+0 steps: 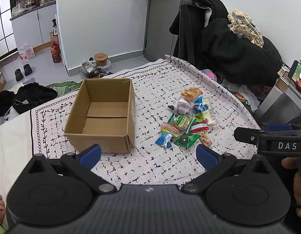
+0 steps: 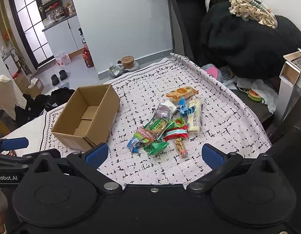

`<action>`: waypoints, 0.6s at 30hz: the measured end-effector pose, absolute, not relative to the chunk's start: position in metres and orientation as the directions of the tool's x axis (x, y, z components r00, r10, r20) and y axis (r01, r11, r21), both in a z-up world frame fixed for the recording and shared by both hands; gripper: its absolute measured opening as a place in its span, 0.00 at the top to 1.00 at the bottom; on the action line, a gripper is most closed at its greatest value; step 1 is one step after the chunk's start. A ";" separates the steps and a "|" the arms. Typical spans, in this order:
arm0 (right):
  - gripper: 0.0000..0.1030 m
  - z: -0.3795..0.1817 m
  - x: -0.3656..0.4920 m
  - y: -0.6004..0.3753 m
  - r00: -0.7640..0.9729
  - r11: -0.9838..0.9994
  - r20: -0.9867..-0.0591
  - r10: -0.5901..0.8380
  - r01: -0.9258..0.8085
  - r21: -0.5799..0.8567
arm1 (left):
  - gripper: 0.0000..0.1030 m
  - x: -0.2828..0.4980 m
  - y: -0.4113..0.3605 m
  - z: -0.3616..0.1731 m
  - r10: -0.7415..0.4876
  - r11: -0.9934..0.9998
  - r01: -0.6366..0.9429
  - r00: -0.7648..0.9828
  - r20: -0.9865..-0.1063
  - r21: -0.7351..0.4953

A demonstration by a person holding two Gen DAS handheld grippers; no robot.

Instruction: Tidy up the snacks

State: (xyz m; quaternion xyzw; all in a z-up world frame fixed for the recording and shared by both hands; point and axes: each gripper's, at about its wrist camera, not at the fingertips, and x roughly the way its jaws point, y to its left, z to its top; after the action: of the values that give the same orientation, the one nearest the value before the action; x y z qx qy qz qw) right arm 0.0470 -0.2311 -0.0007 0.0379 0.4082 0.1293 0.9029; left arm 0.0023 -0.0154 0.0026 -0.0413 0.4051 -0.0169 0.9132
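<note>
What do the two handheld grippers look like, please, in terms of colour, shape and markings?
Both are black plastic. The left gripper and right gripper each carry two blue-padded fingers on linkage arms with silver pivot screws above round housings. White lettering reads "DAS" on the right one and "mRobot.AI" on the left.

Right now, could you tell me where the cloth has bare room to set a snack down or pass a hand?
Bare cloth lies between the cardboard box and the snack pile, and in the near strip ahead of both grippers. The tablecloth right of the pile is also free. The pile itself is crowded, its wrappers overlapping. The box is empty.
</note>
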 end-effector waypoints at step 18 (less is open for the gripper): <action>0.00 -0.001 0.052 -0.231 0.629 0.957 -0.722 0.289 -0.218 0.193 | 0.00 0.009 -0.015 0.011 -0.085 0.995 0.020 0.670 -0.737 -0.097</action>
State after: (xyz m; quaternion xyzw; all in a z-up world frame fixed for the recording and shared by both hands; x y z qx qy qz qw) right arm 0.0520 -0.2308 -0.0008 0.0434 0.4069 0.1407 0.9015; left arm 0.0085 -0.0154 0.0105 -0.0403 0.4050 -0.0286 0.9130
